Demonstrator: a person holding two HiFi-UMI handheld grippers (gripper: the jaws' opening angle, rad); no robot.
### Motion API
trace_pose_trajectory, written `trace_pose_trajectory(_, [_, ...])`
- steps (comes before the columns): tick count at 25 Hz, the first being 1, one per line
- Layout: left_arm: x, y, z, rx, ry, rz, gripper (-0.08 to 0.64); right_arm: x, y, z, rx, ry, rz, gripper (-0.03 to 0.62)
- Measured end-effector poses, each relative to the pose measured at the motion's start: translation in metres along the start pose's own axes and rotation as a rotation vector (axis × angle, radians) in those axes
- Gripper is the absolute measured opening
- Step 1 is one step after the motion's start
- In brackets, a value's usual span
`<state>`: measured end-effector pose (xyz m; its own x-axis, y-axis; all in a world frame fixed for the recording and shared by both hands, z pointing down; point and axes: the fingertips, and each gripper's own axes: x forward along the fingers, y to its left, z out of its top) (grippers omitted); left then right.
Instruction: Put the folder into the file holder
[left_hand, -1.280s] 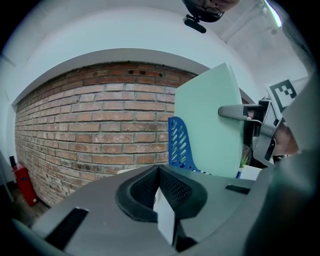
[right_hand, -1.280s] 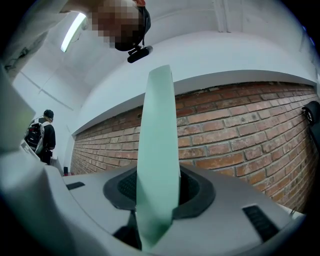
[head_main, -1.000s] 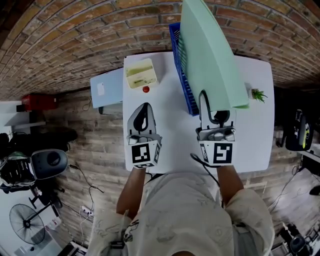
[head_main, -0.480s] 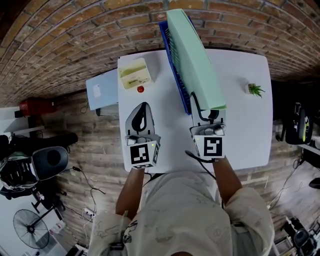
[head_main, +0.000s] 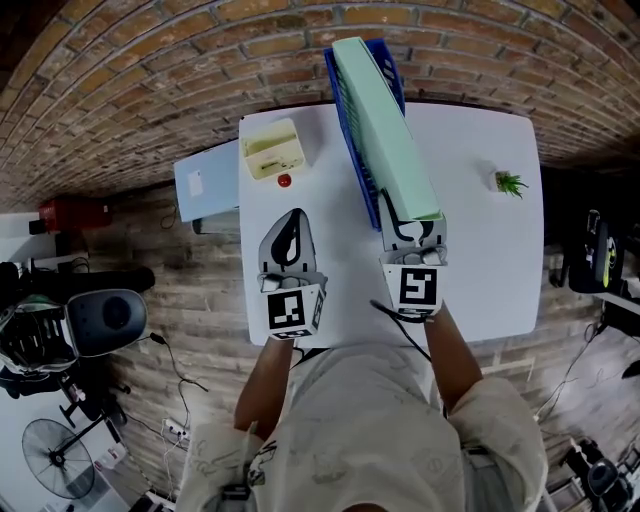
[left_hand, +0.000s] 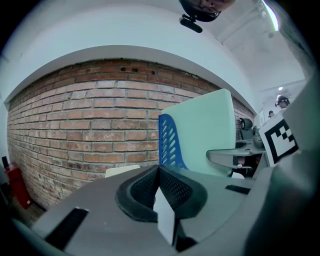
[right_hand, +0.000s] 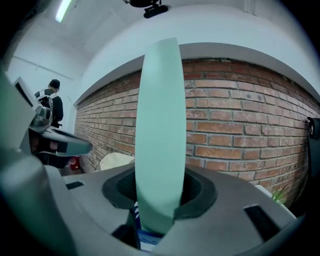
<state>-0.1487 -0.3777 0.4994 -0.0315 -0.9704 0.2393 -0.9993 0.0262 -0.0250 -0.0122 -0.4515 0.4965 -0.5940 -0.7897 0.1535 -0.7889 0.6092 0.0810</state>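
A thick pale green folder (head_main: 385, 130) stands on edge inside the blue slotted file holder (head_main: 347, 120) at the table's far middle. My right gripper (head_main: 412, 228) sits at the folder's near end with a finger on either side. Its jaws have just been opening, and in the right gripper view the folder (right_hand: 157, 140) stands between them with a narrow gap along each pad. My left gripper (head_main: 290, 240) rests shut and empty on the white table (head_main: 480, 260), left of the holder. The left gripper view shows the folder (left_hand: 205, 130) and holder (left_hand: 170, 142) ahead to its right.
A pale yellow box (head_main: 272, 150) and a small red object (head_main: 284, 181) lie at the table's far left. A tiny green plant (head_main: 510, 182) stands at the far right. A light blue board (head_main: 208, 180) juts out past the left edge. A brick wall lies beyond.
My right gripper has come down and slightly left with the folder, which has sunk into the blue holder and stands straighter. The left gripper has stayed put.
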Motion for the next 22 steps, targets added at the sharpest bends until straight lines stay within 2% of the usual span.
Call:
trace_pose_trajectory(11, [-0.001,-0.007,-0.006,-0.005,0.01,-0.028,0.009,0.002,0.0,-0.011,0.019,0.082,-0.008,0.186])
trace_pose_trajectory(22, [-0.008,-0.015,-0.001,-0.004,-0.006,-0.067,0.009,-0.001,-0.004,-0.002,0.006,0.037,-0.051,0.246])
